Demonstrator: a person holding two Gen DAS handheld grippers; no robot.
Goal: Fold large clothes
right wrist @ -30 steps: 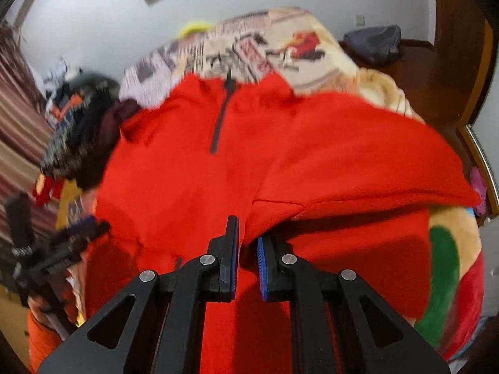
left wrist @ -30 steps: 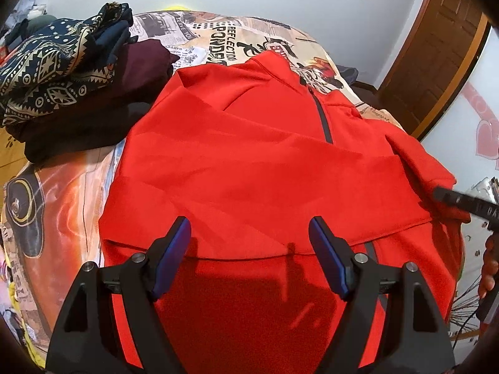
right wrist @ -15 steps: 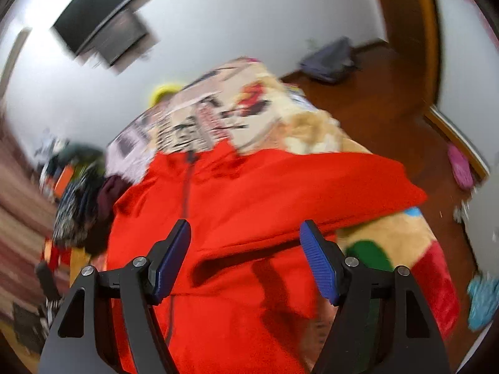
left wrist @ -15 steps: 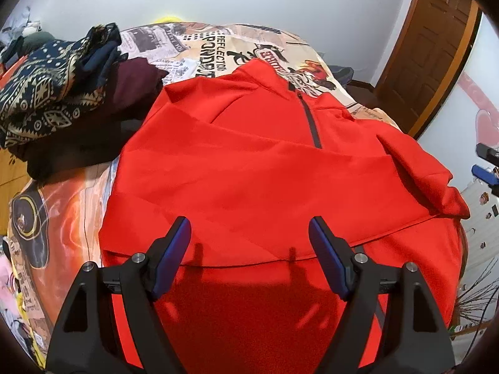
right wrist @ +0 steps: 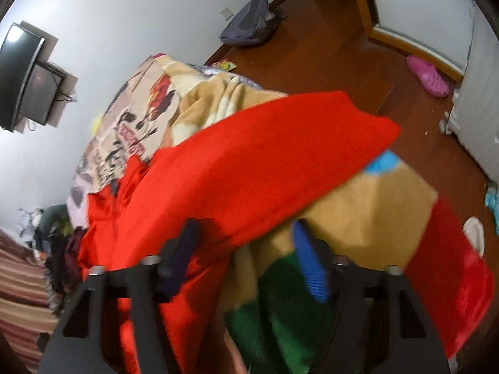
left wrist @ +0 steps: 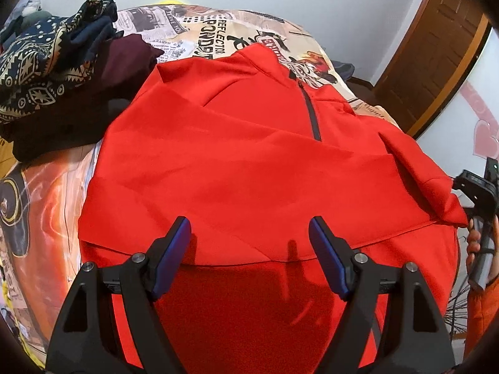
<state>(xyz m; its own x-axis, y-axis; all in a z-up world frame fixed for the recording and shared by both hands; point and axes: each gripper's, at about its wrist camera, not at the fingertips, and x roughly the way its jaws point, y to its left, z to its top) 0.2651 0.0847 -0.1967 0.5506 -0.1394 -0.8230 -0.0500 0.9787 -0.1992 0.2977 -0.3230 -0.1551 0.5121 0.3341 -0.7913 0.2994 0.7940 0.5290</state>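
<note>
A large red zip-neck top (left wrist: 237,162) lies spread on the bed, its sleeves folded in across the body. My left gripper (left wrist: 249,243) is open and empty, hovering over the lower part of the top. My right gripper (right wrist: 246,243) is open and empty at the bed's right side, just below the folded red sleeve (right wrist: 255,162). In the left wrist view the right gripper's body (left wrist: 477,187) shows at the far right, beside the sleeve's tip.
A pile of dark and patterned clothes (left wrist: 53,78) lies at the bed's back left. A printed bedsheet (left wrist: 218,37) and a tan blanket (right wrist: 368,205) cover the bed. Wooden floor (right wrist: 343,46) with a pink shoe (right wrist: 427,76) and a grey bag (right wrist: 249,25) lies to the right.
My right gripper has opened, let go of the red sleeve, and swung out to the bed's right side. My left gripper has stayed open over the top.
</note>
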